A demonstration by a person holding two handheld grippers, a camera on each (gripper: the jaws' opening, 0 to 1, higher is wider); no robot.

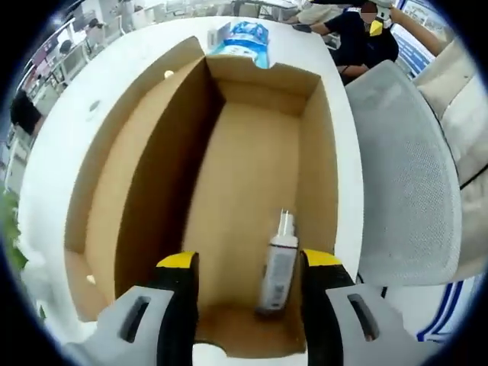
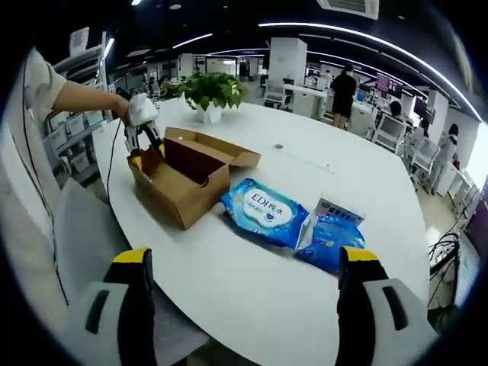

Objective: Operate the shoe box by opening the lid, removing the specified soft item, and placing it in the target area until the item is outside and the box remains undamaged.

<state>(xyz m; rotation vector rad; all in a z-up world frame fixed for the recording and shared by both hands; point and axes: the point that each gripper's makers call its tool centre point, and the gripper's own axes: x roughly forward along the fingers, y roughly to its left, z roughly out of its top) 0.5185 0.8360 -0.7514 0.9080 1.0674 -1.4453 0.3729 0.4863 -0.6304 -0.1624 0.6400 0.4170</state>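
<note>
Left gripper [image 1: 248,263] is hovering over the open shoe box [image 1: 229,191], jaws spread apart, yellow-tipped, holding nothing. Between the jaws, on the box floor near the end wall closest to the camera, a small white spray bottle [image 1: 277,271] is lying with its nozzle pointing toward the far end. Cannot tell if the jaws are touching it; the right jaw is sitting just beside it. The rest of the box floor is bare brown cardboard. The lid flap is folded out along the box's left side in this view. Beyond the far end of the box, a blue wipes pack [image 1: 245,40] is lying on the white table [image 1: 99,99]. A grey chair [image 1: 415,175] is standing just off the table's right edge.

In the right gripper view, the right gripper [image 2: 244,263] is hanging over the near edge of the table [image 2: 252,305], jaws wide apart, empty. The shoe box [image 2: 187,179] is sitting near the table's left edge, lid flap open. The left gripper [image 2: 143,141] is poised at the box's left end, held by a person's hand [image 2: 137,109]. Just right of the box lies the blue wipes pack [image 2: 263,210], and beside that a smaller blue pack [image 2: 329,240] with a small white carton [image 2: 339,208] touching it. A potted plant [image 2: 207,91] is standing at the table's far edge.
</note>
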